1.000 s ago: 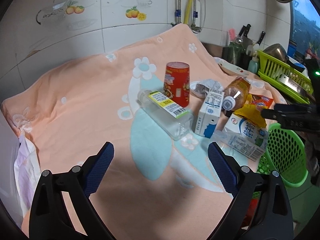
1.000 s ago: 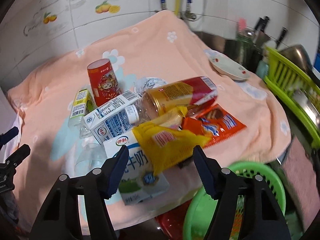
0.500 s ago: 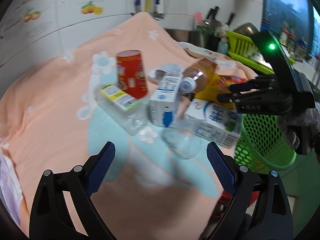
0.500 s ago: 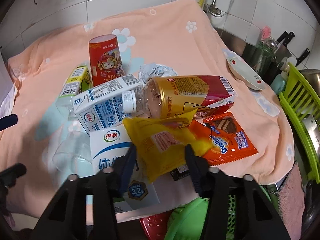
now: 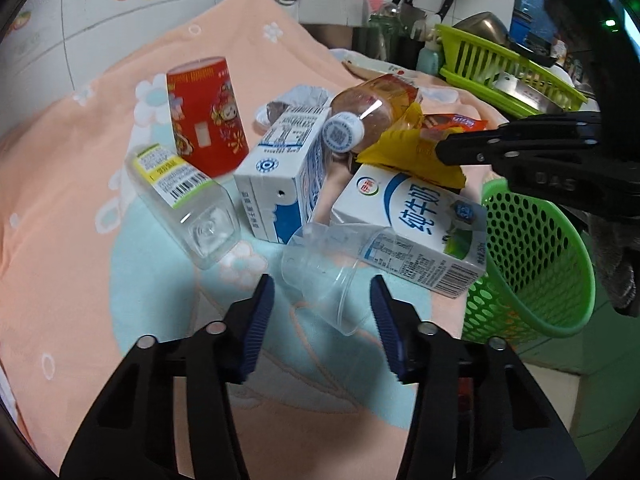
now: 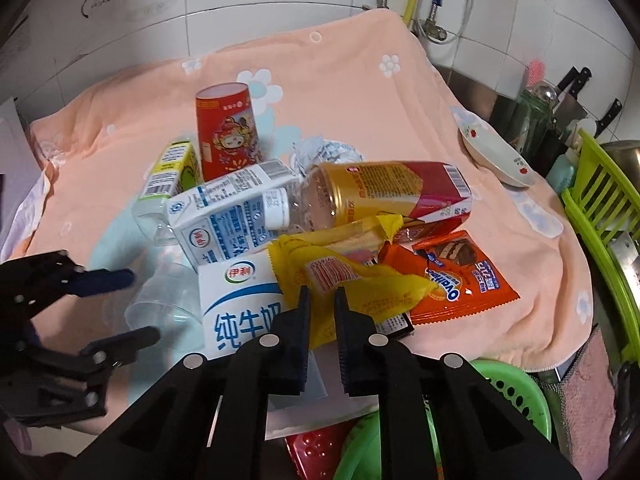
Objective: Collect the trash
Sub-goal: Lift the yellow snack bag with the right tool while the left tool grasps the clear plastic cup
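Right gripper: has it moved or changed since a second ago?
Yes. The right gripper advanced toward the tiled wall and its jaws narrowed onto the yellow wrapper.

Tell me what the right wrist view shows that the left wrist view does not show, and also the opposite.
Only the right wrist view shows the orange Ovaltine wrapper whole, the white bowl, and the right gripper nearly shut on the yellow snack bag. Only the left wrist view shows the outside of the green basket and the open left gripper on either side of the clear plastic cup. Both show the red paper cup, the two milk cartons and the peach towel.
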A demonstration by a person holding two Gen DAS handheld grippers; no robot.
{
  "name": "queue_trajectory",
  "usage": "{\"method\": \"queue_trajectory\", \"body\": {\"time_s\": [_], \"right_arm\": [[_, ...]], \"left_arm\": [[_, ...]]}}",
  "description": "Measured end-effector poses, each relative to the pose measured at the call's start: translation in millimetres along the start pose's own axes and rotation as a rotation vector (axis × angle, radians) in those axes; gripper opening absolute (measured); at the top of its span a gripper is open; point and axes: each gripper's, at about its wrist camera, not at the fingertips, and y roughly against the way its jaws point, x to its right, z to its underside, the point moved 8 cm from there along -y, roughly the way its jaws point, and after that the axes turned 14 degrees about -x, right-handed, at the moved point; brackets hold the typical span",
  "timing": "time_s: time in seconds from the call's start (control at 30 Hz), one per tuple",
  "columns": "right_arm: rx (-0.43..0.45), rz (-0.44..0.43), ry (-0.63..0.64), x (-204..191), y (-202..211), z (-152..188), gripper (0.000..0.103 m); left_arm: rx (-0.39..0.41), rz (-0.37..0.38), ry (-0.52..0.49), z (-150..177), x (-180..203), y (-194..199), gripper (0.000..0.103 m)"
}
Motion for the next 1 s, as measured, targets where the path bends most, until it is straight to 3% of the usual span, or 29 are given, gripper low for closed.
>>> {"method": "queue_trajectory", "body": {"time_s": [0.13,0.3,0.43,0.5,0.57,0.73,0.87,1.0], "right_arm": [[0.015,0.008,0.018,-1.4,4.5,-4.9,0.048],[0.005,0.018,0.038,1.1,-1.4,-12.6,0.048],[-0.028,0.019,0.048,4.9,-17.5,-17.2,0.048],[-0.043,0.014,0.049,5.9,-23.4,-17.3,0.047],[-0.063,0.013,0.050,7.4,-29.7,-16.7,0.036],[-0.044,0.002,0.036,8.6,-26.6,-15.3,0.022],[-0.008,0.000,0.035,4.4,-12.8,-15.6,0.015],[0.035,-0.007,0.027,-2.6,5.1,-16.2,0.012]], "left_arm": [[-0.008,0.012,0.007,0.0,-4.2,-6.0,0.029],[-0.015,0.024,0.010,0.4,-7.3,-10.4,0.016],[-0.019,0.028,0.007,0.2,-8.4,-11.3,0.015],[-0.021,0.027,0.006,-0.6,-8.9,-12.3,0.015],[-0.027,0.026,0.008,-1.0,-9.8,-14.1,0.015],[-0.023,0.029,0.016,-1.2,-11.9,-14.0,0.012],[-0.016,0.048,0.024,0.6,-12.1,-9.1,0.004],[0.002,0.042,0.021,1.5,-12.3,-1.1,0.003]]}}
